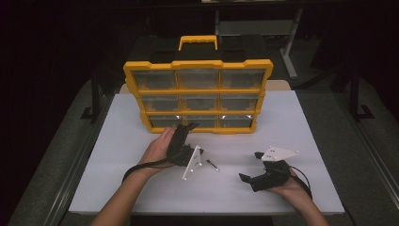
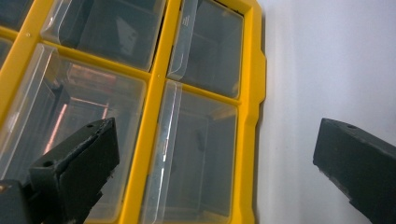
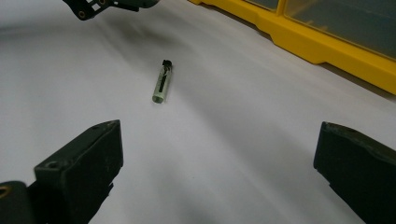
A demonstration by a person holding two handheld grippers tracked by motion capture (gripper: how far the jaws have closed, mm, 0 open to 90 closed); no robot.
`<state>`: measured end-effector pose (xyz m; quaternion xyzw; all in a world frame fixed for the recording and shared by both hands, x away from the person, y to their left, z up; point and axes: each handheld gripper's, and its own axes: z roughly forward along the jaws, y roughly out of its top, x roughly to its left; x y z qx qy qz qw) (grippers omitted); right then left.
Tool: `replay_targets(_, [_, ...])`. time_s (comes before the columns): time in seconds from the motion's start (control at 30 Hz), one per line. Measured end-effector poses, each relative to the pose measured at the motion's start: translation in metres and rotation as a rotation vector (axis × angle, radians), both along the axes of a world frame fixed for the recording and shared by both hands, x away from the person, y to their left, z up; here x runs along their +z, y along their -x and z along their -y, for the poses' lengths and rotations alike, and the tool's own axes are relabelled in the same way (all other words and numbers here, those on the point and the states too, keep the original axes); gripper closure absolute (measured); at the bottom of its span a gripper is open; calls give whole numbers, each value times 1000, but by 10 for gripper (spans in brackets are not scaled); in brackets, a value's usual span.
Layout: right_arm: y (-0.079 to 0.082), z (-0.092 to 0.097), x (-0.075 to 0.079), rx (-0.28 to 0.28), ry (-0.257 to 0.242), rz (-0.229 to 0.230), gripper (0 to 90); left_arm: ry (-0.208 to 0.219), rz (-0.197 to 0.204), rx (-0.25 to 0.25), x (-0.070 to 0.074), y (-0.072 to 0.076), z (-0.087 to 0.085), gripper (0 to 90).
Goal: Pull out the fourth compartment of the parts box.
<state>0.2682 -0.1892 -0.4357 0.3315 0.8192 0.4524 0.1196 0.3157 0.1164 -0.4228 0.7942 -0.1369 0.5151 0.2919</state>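
Two grippers: both with jaws spread wide, nothing held
Left gripper (image 1: pixel 184 128): at the bottom row of the yellow organizer (image 1: pixel 198 96), by its lower-left drawer (image 1: pixel 165 121)
Right gripper (image 1: pixel 251 165): low over the white table (image 1: pixel 301 122), aimed leftward at the pin
Pin (image 1: pixel 212 165): small cylinder lying flat between the grippers, touching neither
Pin axis: in the high view, upper left to lower right; dark tip (image 3: pixel 166 62) away from the right gripper

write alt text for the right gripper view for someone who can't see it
A small pale green cylinder with a black tip lies on a white table, ahead of the right gripper, whose two black jaws stand wide open with nothing between them. The yellow edge of an organizer crosses the upper right, and part of the left gripper shows at the top left.
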Motion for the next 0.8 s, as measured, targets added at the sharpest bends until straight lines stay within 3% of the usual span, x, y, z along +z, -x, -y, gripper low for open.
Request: replay_targets(0.8, [0,0,0,-6,0,-2,9,-97,162,-7,-10,4,4,5])
